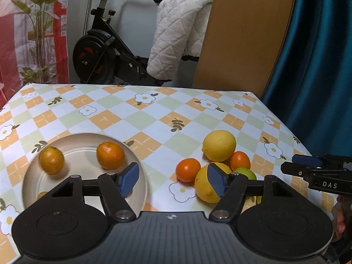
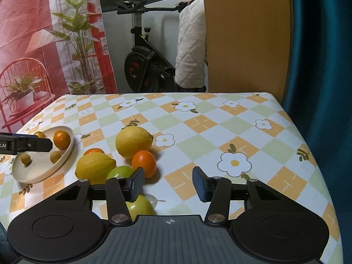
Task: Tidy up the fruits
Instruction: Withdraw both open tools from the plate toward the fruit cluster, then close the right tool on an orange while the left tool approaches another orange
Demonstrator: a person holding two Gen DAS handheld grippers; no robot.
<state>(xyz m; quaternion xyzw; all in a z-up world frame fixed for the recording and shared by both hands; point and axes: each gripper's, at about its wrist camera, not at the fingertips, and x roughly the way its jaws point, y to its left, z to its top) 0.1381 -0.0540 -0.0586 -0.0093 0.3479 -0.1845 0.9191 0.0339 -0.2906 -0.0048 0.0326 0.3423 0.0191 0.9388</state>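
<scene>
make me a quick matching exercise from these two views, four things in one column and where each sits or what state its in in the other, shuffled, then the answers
Things
1. far lemon
2. plate
3. green fruit
4. left gripper

Places or states
A. partly hidden beneath the right gripper's left finger
B. open, nothing between its pads
C. on the cloth at the back of the fruit cluster
D. holds oranges and smaller fruits, left of the cluster

Pairs: 1-C, 2-D, 3-A, 4-B
</scene>
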